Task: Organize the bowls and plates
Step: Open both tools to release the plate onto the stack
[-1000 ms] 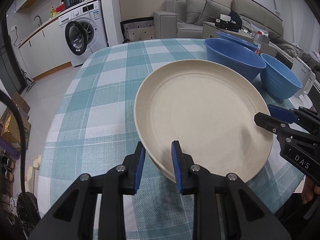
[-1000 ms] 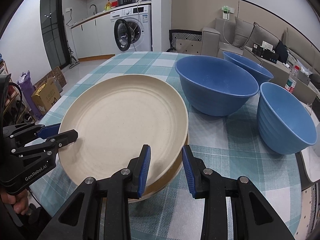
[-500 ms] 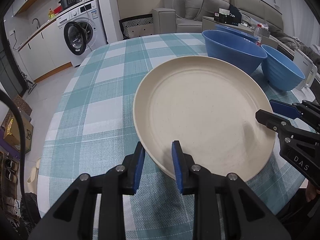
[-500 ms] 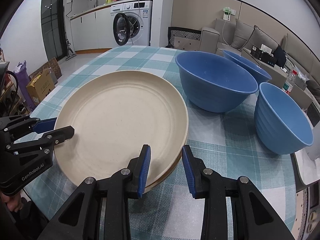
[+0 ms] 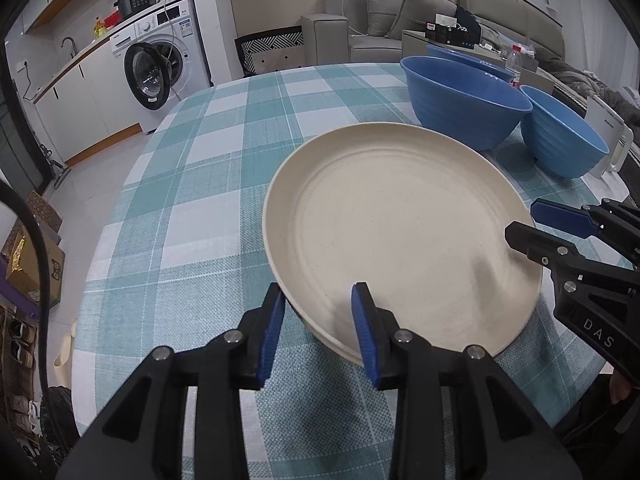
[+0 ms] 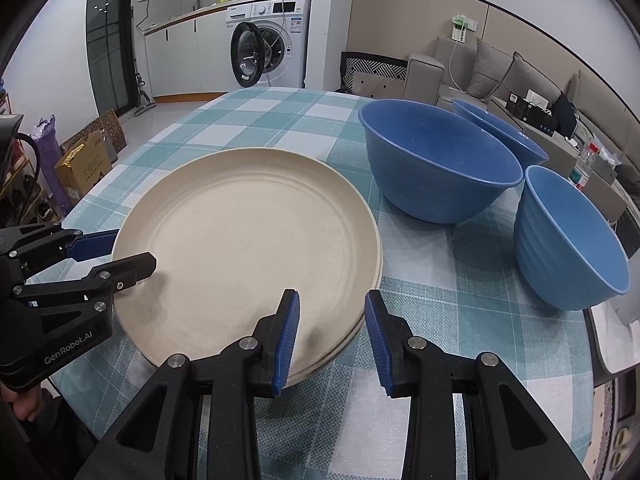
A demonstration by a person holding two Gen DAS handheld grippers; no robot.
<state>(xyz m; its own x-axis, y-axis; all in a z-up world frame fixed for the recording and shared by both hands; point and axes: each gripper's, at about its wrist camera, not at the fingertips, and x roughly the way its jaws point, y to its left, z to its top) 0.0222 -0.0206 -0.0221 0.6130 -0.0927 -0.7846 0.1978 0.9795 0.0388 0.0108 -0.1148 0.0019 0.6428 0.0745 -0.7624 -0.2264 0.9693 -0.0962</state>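
Left gripper (image 5: 318, 312) just opening, released, straddling cream plate (image 5: 400, 232) rim; right gripper (image 6: 332, 320) seemingly released too. Risk: withdrawing pads snag rim, shift stack.

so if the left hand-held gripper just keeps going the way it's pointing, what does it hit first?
The beige plate. The left hand-held gripper already straddles its near rim, jaws just opened and apparently clear of it; pushed on, its throat would likely meet that rim, though depth is unclear.

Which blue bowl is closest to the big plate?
The big wide blue bowl, right next to the cream plate. The ribbed bowl stands off to the right, and the third bowl hides behind the wide one.
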